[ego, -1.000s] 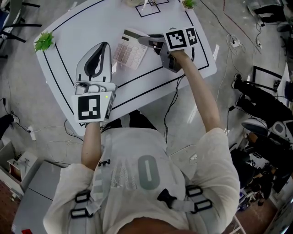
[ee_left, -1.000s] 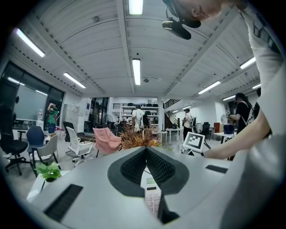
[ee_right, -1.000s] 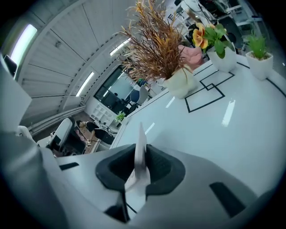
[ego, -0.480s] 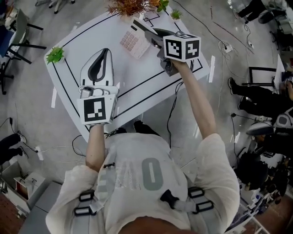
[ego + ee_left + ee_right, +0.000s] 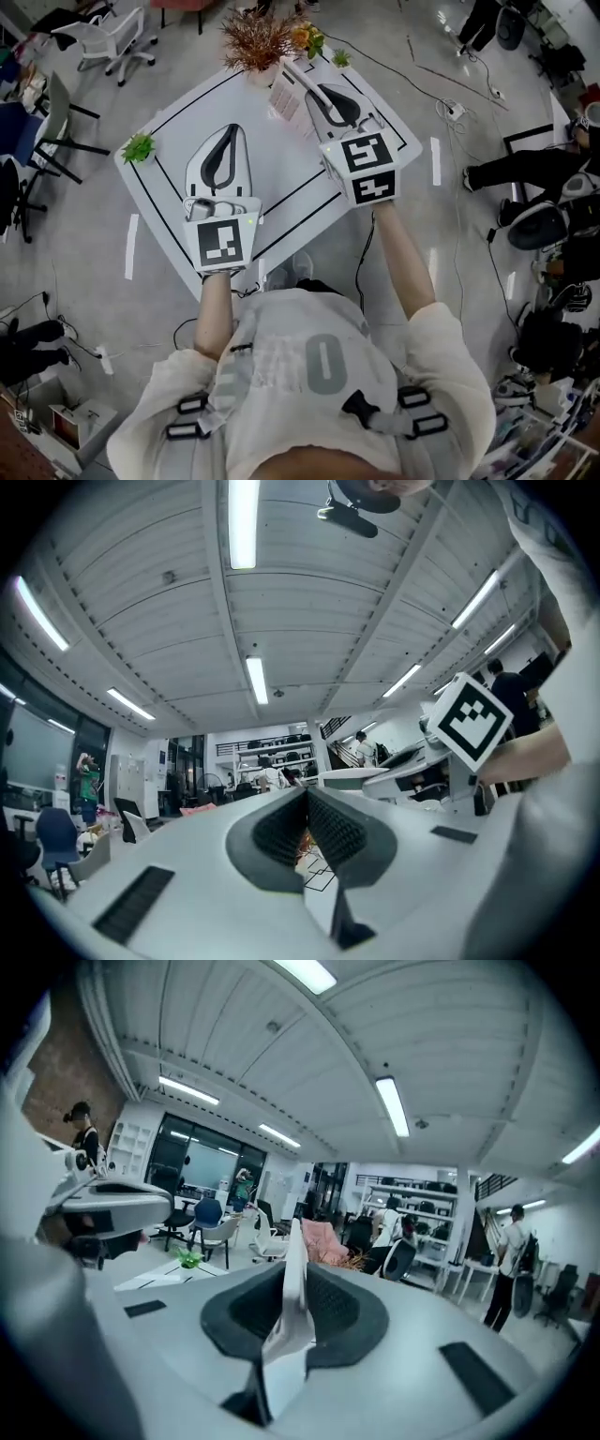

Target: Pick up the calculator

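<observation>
The calculator (image 5: 285, 95), white with pale pink keys, hangs in the air above the far part of the white table (image 5: 281, 178). My right gripper (image 5: 305, 86) is shut on it. In the right gripper view the calculator (image 5: 292, 1309) stands edge-on between the dark pads, and the gripper (image 5: 296, 1274) points out across the room. My left gripper (image 5: 227, 131) is held up over the table's left half, shut with nothing in it. In the left gripper view its (image 5: 307, 797) pads meet and point out at the room.
A pot of dried brown plants (image 5: 257, 37) and orange flowers (image 5: 308, 37) stand at the table's far edge. A small green plant (image 5: 139, 147) marks the left corner. Office chairs (image 5: 105, 39) stand at the far left, cables (image 5: 450, 108) and seated people (image 5: 511, 169) on the right.
Both grippers have risen well above the table. The right one has lifted the calculator off the tabletop and rolled, so the calculator now stands on edge.
</observation>
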Demonstrator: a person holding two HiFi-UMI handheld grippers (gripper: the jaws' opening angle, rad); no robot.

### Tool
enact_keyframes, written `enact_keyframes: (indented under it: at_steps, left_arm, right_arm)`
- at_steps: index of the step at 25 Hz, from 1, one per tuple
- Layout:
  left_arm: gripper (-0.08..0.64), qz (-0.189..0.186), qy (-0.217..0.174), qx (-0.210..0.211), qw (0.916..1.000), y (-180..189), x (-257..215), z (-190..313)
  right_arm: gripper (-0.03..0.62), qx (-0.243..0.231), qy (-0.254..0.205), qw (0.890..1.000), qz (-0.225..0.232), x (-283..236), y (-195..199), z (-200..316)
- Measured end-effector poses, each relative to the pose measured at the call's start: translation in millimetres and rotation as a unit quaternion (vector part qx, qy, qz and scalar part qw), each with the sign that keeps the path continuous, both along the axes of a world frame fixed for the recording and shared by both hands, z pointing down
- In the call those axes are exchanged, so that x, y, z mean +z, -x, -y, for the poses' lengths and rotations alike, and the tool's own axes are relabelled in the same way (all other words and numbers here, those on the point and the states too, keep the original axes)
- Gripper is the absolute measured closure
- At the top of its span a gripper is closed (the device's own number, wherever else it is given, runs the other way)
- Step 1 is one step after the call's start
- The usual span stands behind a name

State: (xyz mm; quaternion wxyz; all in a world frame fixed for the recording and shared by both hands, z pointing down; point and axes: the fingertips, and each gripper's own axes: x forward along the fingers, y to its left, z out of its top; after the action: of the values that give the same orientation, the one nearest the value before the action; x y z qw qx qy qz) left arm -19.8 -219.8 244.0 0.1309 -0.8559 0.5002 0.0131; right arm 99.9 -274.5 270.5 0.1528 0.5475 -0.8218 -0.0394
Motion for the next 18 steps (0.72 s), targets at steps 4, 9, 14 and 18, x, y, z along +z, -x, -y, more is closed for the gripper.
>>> enact_keyframes:
  at_steps: [4, 9, 14, 18]
  left_arm:
    - [0.540, -0.011, -0.004, 0.009, 0.9999, 4.2, -12.4, -15.3]
    - [0.540, -0.017, -0.002, 0.020, 0.9996, 12.3, -16.1, -30.0]
    - [0.540, -0.024, -0.007, 0.027, 0.9993, 12.2, -14.0, -38.7]
    - [0.540, -0.028, -0.008, 0.031, 0.9991, 11.0, -11.6, -40.2]
  right_arm:
    - [0.522, 0.031, -0.049, 0.998, -0.005, -17.7, 9.3, -43.0]
    - [0.520, 0.063, -0.095, 0.993, -0.019, -28.0, 20.2, -84.7]
    - [0.520, 0.102, -0.123, 0.987, -0.004, -27.5, 20.8, -110.3]
    - [0.526, 0.119, -0.119, 0.986, 0.014, -23.2, 18.2, -119.6]
